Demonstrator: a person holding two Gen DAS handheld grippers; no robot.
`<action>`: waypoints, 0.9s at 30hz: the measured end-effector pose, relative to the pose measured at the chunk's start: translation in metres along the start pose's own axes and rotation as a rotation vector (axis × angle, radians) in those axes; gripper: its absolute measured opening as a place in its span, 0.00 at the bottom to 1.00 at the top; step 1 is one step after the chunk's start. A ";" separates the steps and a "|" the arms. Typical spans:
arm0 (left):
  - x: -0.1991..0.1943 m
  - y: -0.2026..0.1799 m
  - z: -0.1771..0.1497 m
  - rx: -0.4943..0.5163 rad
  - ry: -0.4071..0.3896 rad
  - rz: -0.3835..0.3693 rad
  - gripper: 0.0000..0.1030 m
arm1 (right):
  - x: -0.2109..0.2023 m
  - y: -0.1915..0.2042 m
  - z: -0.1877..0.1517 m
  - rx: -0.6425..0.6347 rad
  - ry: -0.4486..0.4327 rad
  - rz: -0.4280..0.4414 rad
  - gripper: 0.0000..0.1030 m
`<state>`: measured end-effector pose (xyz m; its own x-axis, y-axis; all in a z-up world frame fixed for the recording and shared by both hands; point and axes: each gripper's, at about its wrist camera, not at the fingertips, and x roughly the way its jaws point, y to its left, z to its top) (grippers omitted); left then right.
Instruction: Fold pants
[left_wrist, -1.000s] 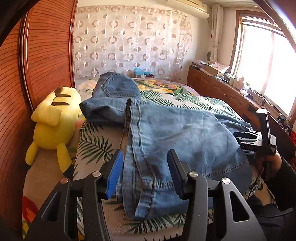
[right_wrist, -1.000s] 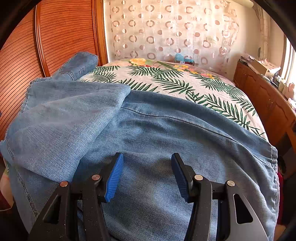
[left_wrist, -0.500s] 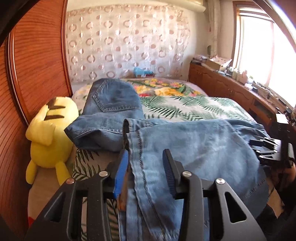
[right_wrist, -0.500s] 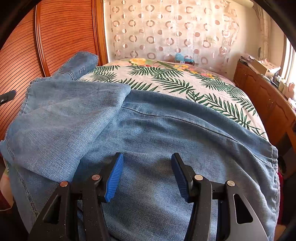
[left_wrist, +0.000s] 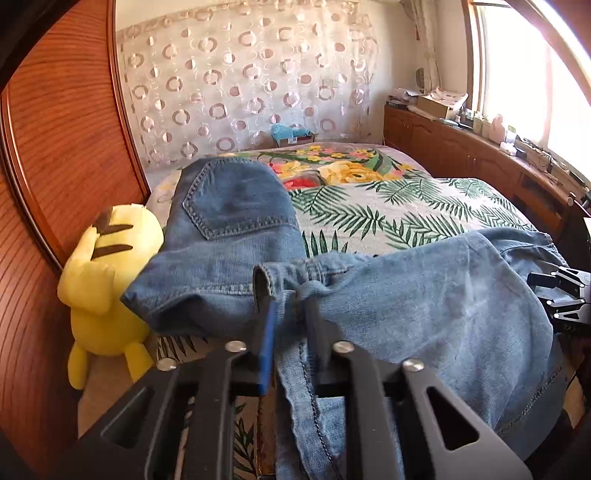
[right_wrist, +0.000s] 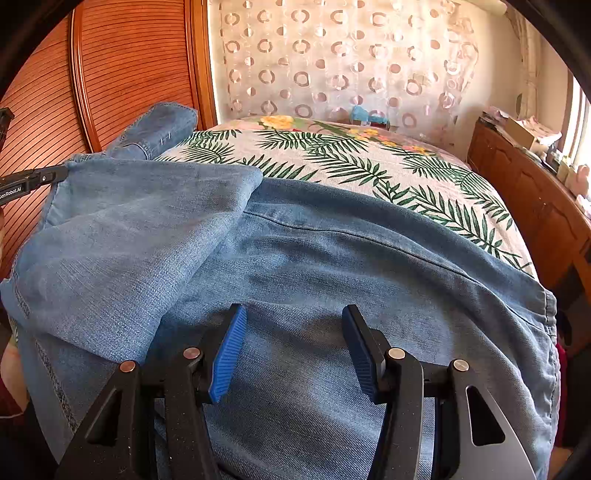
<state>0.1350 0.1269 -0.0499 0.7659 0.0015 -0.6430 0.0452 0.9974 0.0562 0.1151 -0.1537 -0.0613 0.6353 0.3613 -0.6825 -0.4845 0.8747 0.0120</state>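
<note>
The left gripper (left_wrist: 290, 325) pinches the hem of the floppy, heavy blue denim pants (left_wrist: 424, 317), the right gripper (right_wrist: 291, 350) spread apart above them.

We see faded blue denim pants (left_wrist: 424, 306), black grippers with blue pads (right_wrist: 227, 349), a yellow plush (left_wrist: 99, 280) with brown stripes, a green-palm-leaf bedspread (right_wrist: 369, 166) with yellow flowers, a ring-patterned sheer curtain (left_wrist: 243, 85), and a reddish-brown slatted headboard (right_wrist: 129, 66).
</note>
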 end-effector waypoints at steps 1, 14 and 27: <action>-0.003 0.001 0.003 -0.002 -0.016 0.006 0.13 | 0.000 0.000 0.000 0.000 0.000 0.000 0.54; -0.012 0.004 0.018 -0.016 -0.037 0.011 0.15 | 0.000 0.000 0.000 -0.001 0.000 0.000 0.54; -0.030 -0.031 0.009 0.018 -0.076 -0.051 0.78 | 0.001 0.000 -0.001 0.000 0.001 0.000 0.54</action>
<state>0.1170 0.0956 -0.0254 0.8089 -0.0551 -0.5854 0.0964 0.9946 0.0396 0.1150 -0.1533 -0.0624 0.6351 0.3608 -0.6830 -0.4846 0.8747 0.0115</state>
